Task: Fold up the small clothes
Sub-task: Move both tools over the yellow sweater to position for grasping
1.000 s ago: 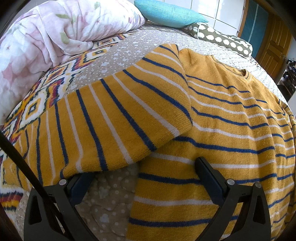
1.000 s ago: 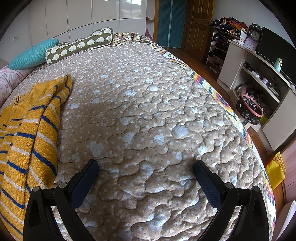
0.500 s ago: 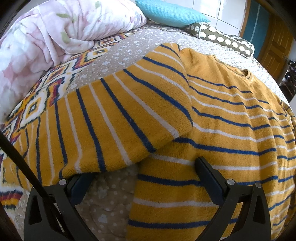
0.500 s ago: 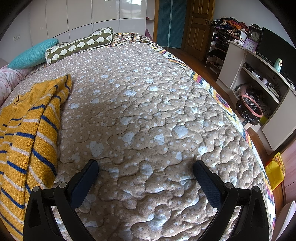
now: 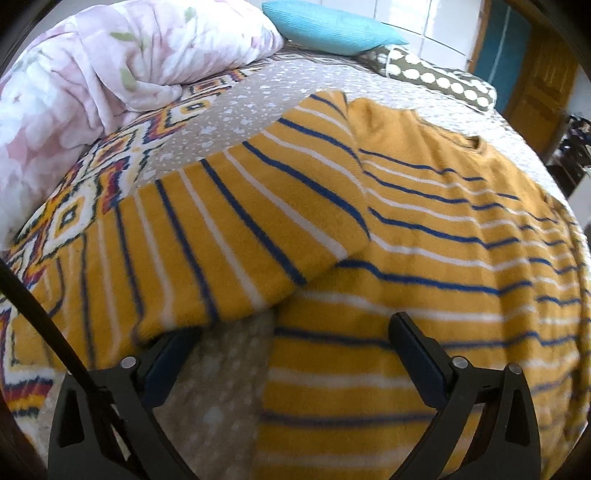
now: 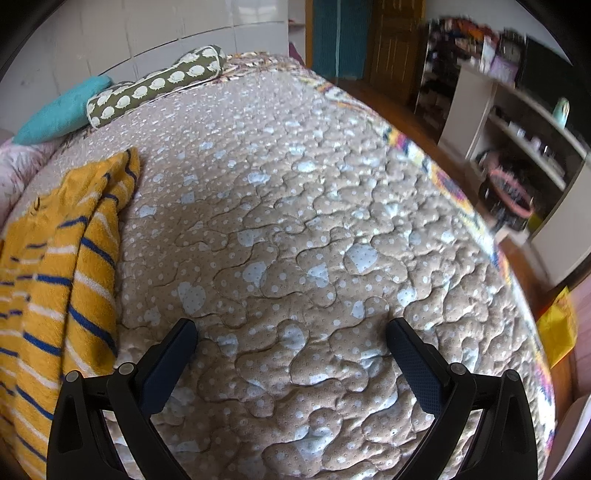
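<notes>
A yellow sweater with blue and white stripes lies flat on the bed, its left sleeve spread out to the left. My left gripper is open and empty, low over the gap between that sleeve and the sweater's body. Its left fingertip sits partly under the sleeve's edge. In the right wrist view the sweater lies at the left edge. My right gripper is open and empty above the bare quilt, to the right of the sweater.
The bed has a beige quilted cover. A pink floral duvet is bunched at the far left. A teal pillow and a spotted bolster lie at the head. White shelves and a yellow bag stand right of the bed.
Both views are now blurred by motion. The left gripper has edged slightly forward over the sweater. The right gripper has turned slightly, shifting the view. Both stay open.
</notes>
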A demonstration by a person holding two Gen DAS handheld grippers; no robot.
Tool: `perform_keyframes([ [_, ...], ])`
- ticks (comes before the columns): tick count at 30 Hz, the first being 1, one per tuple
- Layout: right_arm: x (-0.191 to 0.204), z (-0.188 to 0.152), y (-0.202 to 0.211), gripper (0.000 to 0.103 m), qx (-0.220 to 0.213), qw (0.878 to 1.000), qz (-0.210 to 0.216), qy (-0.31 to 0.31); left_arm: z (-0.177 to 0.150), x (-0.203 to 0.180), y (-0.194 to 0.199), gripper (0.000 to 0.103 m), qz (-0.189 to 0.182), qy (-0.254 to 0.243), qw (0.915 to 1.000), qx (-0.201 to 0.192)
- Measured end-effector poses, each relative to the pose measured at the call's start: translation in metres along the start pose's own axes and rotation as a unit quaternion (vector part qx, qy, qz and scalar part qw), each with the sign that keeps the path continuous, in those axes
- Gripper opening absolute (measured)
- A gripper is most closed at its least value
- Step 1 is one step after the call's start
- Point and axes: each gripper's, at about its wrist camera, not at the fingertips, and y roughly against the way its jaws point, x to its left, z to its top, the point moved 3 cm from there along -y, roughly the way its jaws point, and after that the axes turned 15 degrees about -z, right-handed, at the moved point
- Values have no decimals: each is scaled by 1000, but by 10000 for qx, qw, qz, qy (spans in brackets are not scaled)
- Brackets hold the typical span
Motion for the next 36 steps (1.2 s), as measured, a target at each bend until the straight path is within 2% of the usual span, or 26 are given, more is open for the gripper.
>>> perform_keyframes([
  [6,4,-6,10,102,-204,9995,-250,36,-24,7,90,101,160,-193,9972,-703],
  [7,3,-8,14,100,-208,9993,-323,0,-28,11,105,101,132,-139,9964,-821],
  [9,0,-11,28,90,-224,9988,-414,-165,-34,18,127,101,100,-13,9951,-985],
  [12,-4,-23,71,87,-663,9967,-218,-424,-42,29,147,101,296,81,9923,-1201],
  [16,11,-45,133,87,-1188,9923,215,-293,-43,36,153,101,541,63,9931,-1042],
  [20,48,-66,174,87,-1415,9868,781,23,-46,43,149,101,551,153,9950,-817],
  [22,73,-76,185,88,-1506,9840,923,223,-46,45,145,101,545,191,9956,-744],
  [26,123,-93,193,88,-1617,9781,1113,698,-48,51,141,101,484,248,9959,-716],
  [29,159,-100,183,88,-1455,9754,1286,1045,-49,58,139,101,527,285,9956,-714],
  [36,197,-110,150,88,-1199,9771,1256,1230,-49,79,129,101,575,485,9951,-637],
])
